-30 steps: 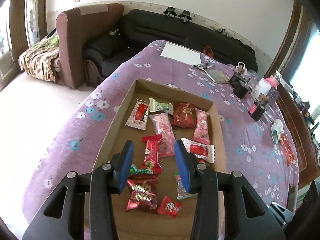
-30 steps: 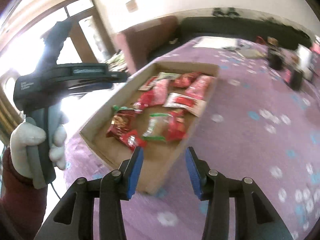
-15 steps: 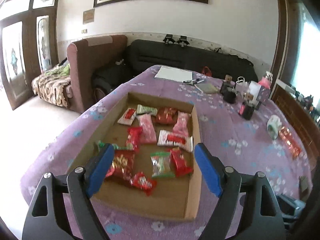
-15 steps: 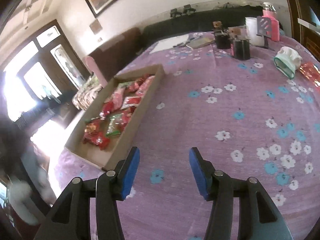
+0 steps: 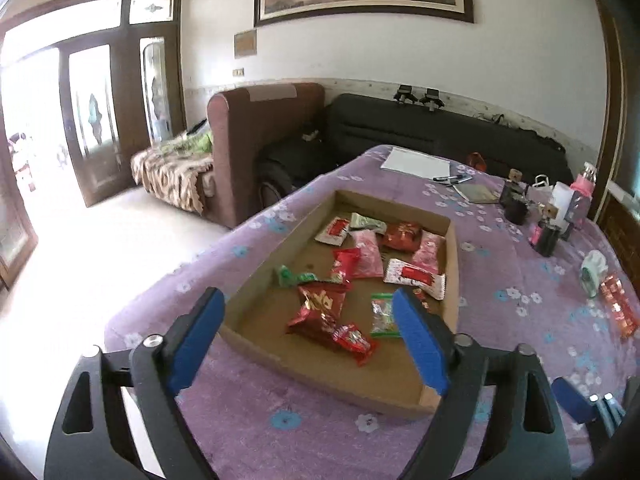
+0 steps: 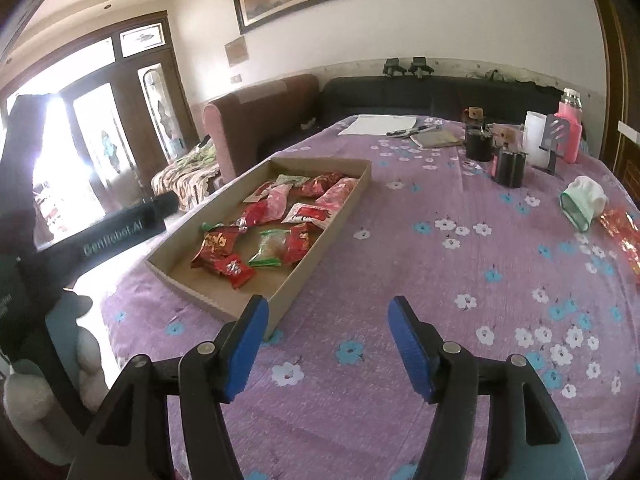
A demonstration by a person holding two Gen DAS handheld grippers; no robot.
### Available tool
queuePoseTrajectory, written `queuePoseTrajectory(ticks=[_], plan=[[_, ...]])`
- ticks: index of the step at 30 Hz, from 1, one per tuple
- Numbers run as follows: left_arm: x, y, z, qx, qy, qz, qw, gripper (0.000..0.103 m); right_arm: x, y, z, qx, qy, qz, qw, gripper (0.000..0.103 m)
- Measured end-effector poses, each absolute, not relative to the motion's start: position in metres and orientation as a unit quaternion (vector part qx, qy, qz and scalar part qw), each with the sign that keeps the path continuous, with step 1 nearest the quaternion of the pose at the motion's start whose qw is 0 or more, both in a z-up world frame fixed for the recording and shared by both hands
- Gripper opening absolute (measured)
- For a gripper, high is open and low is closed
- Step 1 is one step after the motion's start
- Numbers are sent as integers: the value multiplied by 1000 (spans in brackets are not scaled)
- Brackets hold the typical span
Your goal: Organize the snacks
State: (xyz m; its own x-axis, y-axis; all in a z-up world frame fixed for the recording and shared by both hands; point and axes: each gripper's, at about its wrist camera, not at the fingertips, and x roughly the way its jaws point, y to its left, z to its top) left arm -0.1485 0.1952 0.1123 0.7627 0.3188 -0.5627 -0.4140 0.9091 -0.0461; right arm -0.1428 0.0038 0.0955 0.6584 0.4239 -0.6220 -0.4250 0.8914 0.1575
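Left gripper (image 5: 310, 334): fingers spread wide, holding nothing, poised above the near end of the box.
Right gripper (image 6: 326, 346): also splayed and bare, out over the purple tablecloth (image 6: 440, 280) just beside the box's near corner.
Snacks (image 5: 360, 272): a loose scatter of wrappers lying in the cardboard box (image 5: 453, 264), mostly toward its far and middle parts; the near end is bare.
Handling: light, crinkly, slippery film, I'd say. They'll slide, not lift, if nudged.
Where to grab: pinch a sealed end or across the puffed middle. The big red packet (image 5: 320, 308) looks easiest.
In the way: the box walls are low, yet the red packet overlaps the small red one (image 5: 354, 340).
Around: stray red wrapper (image 6: 622, 236), white cap (image 6: 584, 200), dark jars (image 6: 508, 164) well apart on the right.
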Motion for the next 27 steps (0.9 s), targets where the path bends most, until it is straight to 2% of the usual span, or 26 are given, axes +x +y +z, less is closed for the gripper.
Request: queuePoseTrajectory(ticks=[4, 13, 23, 27], plan=[[-141, 201, 103, -118, 309, 151, 931, 90, -146, 7, 94, -16, 339, 232, 912, 65], [-134, 208, 94, -112, 335, 179, 918, 90, -148, 15, 90, -40, 335, 232, 912, 70], [-153, 237, 104, -160, 285, 175, 929, 90, -141, 42, 98, -83, 325, 240, 911, 70], [-154, 242, 108, -123, 277, 194, 933, 93, -142, 58, 98, -101, 322, 252, 907, 70]])
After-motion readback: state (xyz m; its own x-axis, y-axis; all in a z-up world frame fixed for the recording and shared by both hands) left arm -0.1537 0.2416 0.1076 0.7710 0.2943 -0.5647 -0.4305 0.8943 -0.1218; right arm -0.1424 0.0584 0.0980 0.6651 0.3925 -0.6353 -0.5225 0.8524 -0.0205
